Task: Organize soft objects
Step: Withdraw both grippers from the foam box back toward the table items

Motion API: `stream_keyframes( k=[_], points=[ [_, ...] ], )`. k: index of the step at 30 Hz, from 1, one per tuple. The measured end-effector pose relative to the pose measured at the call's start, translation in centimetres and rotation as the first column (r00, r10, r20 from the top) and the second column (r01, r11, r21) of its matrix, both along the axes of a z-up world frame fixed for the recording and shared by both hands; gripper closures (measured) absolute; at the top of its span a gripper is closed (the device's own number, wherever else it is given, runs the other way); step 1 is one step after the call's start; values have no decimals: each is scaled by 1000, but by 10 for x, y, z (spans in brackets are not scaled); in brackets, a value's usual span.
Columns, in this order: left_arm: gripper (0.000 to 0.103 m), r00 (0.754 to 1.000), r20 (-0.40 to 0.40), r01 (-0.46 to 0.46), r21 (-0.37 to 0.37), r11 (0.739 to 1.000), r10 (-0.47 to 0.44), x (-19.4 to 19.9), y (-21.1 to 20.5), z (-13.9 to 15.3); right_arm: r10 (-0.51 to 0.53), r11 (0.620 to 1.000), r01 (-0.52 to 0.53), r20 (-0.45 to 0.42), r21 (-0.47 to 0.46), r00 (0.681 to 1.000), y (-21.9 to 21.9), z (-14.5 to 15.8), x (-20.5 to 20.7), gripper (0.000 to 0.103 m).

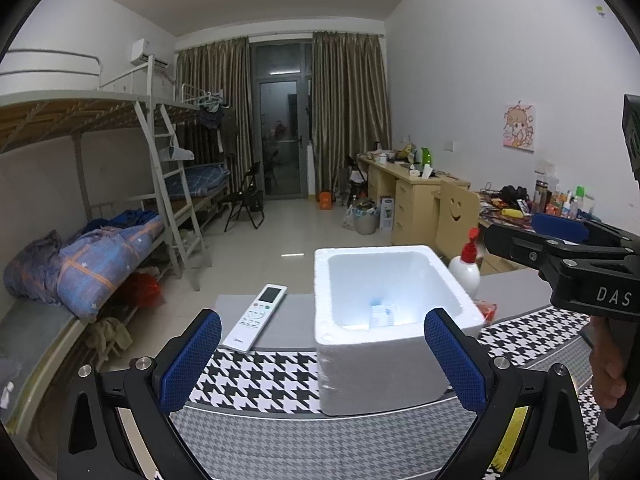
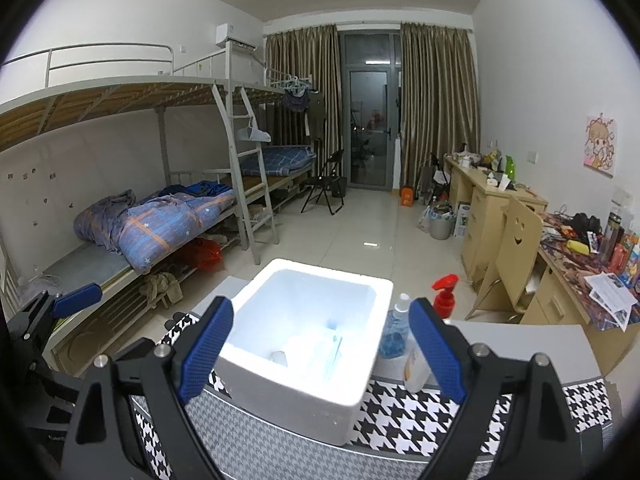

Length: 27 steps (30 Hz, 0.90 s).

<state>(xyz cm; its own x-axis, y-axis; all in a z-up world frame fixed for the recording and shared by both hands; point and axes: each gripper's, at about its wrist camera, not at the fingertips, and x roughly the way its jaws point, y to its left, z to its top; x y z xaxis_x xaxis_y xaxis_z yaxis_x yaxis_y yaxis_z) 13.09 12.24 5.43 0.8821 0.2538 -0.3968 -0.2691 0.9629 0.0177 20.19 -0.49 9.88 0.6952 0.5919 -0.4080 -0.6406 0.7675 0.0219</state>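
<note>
A white foam box (image 1: 384,320) stands open on a houndstooth-patterned table (image 1: 260,384); it also shows in the right wrist view (image 2: 304,344). Small pale items lie on its floor (image 2: 320,354), too washed out to identify. My left gripper (image 1: 322,354) is open and empty, just in front of the box. My right gripper (image 2: 322,344) is open and empty, held above and in front of the box; it shows from the side in the left wrist view (image 1: 560,236). The left gripper appears at the left edge of the right wrist view (image 2: 60,300).
A white remote control (image 1: 256,316) lies left of the box. A white spray bottle with a red top (image 1: 466,264) stands right of it, beside a blue-liquid bottle (image 2: 396,332) and a pale lotion bottle (image 2: 416,368). Bunk beds with blue quilts (image 2: 160,224) stand left, cluttered desks (image 2: 580,272) right.
</note>
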Motion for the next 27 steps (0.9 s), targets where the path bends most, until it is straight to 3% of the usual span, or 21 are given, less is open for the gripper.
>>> stream_keyframes(
  k=[27],
  points=[
    [1,990,35,134,-15,991,-134,-23,-51,-6,-60,997,59,39,42,997,-71,-28,-56,11]
  ],
)
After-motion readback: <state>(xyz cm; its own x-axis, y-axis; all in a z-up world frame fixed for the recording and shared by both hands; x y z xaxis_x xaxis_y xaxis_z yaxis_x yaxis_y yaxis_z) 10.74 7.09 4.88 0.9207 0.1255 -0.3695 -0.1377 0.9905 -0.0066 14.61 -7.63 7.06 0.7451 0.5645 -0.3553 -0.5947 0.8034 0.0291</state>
